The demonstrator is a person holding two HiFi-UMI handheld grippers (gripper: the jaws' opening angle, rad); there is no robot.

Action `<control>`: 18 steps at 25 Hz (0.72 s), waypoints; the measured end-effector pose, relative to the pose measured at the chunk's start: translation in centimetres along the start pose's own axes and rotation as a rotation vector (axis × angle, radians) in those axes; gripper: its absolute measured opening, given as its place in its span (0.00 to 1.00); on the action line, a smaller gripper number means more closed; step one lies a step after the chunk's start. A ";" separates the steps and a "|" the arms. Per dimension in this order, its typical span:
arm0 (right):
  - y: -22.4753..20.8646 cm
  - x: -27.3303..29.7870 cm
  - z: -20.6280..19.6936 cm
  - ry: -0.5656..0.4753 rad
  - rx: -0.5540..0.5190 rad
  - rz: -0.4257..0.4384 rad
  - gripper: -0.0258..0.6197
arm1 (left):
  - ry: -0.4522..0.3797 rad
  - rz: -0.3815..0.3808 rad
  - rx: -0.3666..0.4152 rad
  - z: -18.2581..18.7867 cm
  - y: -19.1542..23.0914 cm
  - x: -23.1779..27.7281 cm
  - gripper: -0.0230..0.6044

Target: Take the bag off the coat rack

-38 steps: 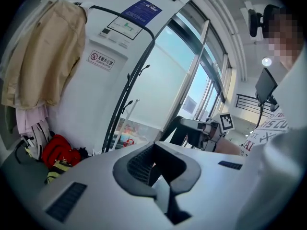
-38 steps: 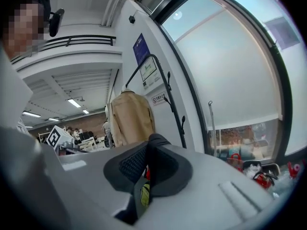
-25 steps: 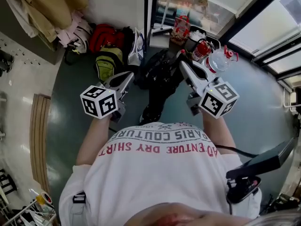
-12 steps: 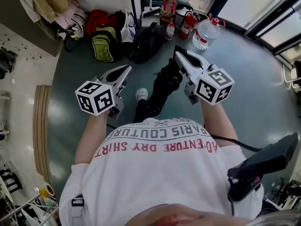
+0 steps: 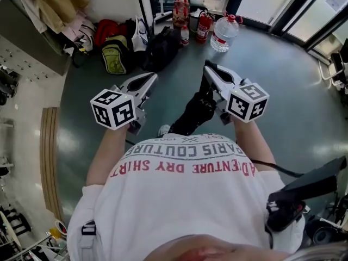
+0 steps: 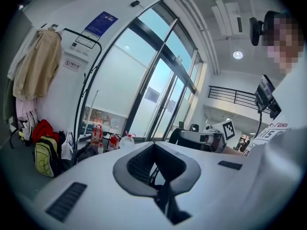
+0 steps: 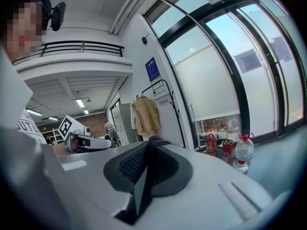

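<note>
- The right gripper [image 5: 209, 67] has its jaws clamped together on a dark rounded strap [image 7: 152, 139], which sits pinched right at their tips.
- Below that gripper hangs a lumpy black fabric bag [image 5: 197, 109]. I judge it to be the task's bag, already off the rack and carried on this one pinch.
- The bag's lower end hangs just beside the person's white shoe [image 5: 165, 129], back towards the body from the right gripper.
- The left gripper [image 6: 154, 146] is level with the right one and well apart from it. Its jaws are drawn together with nothing between them, and it plays no part in the hold.
- Ahead of both grippers and well apart stands the thin black tubular coat rack [image 5: 143, 7], with a beige coat [image 5: 51, 1] hanging off to its left.
- On the floor by the rack's foot lie a green-and-yellow backpack [image 5: 117, 56] and another slumped black bag [image 5: 160, 45]. To their right stand a red fire extinguisher [image 5: 204, 23] and a large clear water bottle [image 5: 223, 29].
- Main risk: the strap is caught only at the fingertips, so a swing or jolt could work it out and drop the bag.
- Second risk: the bag hangs close to the legs, so a stride could knock it, setting it swinging or tangling it with a foot.
- Bringing the free left gripper under the bag would likely steady it.
</note>
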State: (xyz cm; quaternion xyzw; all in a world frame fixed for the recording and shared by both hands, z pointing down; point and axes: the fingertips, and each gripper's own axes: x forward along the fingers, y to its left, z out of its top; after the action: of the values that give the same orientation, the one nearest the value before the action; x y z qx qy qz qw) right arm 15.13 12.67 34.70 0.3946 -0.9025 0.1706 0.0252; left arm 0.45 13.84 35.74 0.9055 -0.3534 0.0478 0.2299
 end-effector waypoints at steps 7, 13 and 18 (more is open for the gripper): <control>1.8 -5.0 0.9 -0.044 0.033 -0.020 0.06 | -0.017 -0.058 0.041 0.9 -5.0 -0.8 0.04; 2.7 -5.7 1.3 -0.068 0.022 -0.017 0.06 | -0.040 -0.061 0.063 1.1 -6.4 -1.8 0.04; 2.7 -4.7 2.3 -0.070 0.025 -0.011 0.06 | -0.042 -0.046 0.063 1.9 -6.0 -2.4 0.04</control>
State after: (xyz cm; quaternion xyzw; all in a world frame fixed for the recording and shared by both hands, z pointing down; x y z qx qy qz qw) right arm 16.62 16.85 30.90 0.4057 -0.8984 0.1679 -0.0103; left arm 2.45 18.37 31.17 0.9210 -0.3355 0.0346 0.1951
